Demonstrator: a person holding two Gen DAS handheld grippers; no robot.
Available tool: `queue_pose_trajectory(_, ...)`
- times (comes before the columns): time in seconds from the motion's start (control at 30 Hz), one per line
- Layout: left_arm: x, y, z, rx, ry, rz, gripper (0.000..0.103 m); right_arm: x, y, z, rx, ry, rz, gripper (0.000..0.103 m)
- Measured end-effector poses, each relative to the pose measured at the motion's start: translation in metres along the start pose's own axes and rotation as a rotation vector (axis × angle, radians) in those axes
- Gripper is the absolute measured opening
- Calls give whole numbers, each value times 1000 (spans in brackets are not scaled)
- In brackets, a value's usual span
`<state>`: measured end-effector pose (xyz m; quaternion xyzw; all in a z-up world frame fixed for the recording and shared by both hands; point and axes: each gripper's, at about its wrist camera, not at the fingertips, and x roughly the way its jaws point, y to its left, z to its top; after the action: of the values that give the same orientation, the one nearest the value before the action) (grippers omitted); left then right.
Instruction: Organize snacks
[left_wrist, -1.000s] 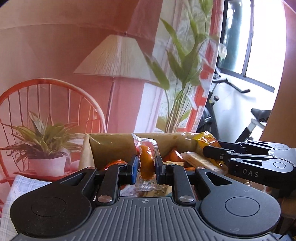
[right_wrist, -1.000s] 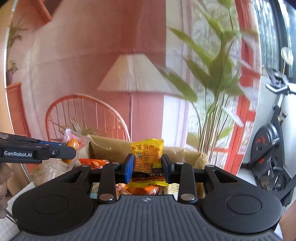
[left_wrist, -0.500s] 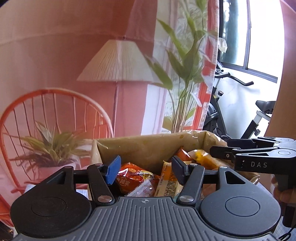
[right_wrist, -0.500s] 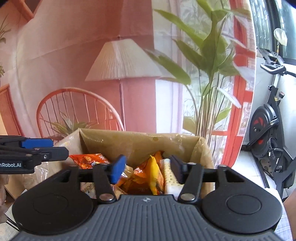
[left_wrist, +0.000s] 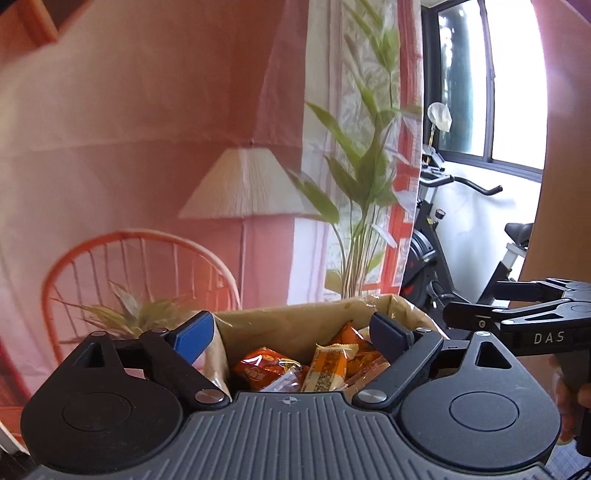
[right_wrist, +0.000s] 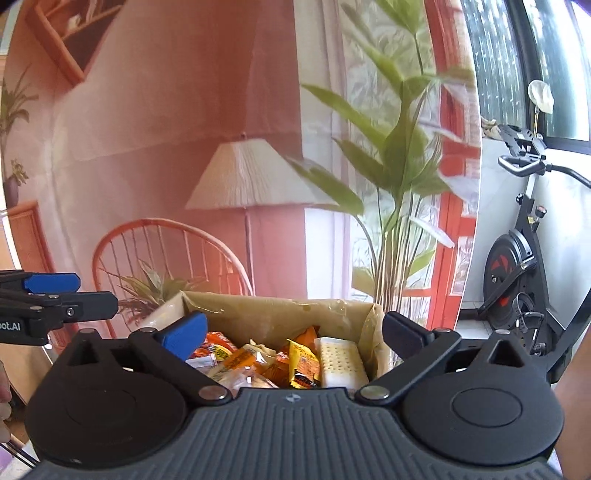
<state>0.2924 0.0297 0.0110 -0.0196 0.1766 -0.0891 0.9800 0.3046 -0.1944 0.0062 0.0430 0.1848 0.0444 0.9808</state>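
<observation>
A home, dressed up with a printed backdrop that fills the view from 9 to 1 o'clock; on it are pictured a pink wall, a pleated floor lamp, an orange spindle-back chair with a spiky potted plant at 8 o'clock, and a tall leafy plant at 1 o'clock; the cloth ends in a hanging edge, and past it at 3 o'clock stands a real exercise bike against a white wall under a dark-framed window; at 6 o'clock a paper-lined cardboard box holds wrapped snacks.
</observation>
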Motion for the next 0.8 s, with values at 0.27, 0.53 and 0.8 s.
queue_pose_trajectory(0.27,-51,-14,3,28,-62,67,96,-55,13,0,22,-42,8,103)
queue_pose_trajectory(0.53,-89,-24,-3,28,-54,119,96,-103,29,-10,8,-71,-30,103)
queue_pose_trajectory(0.8,-107,-28,-15,32,-36,172,96,-135,32,-24,48,-86,-76,103)
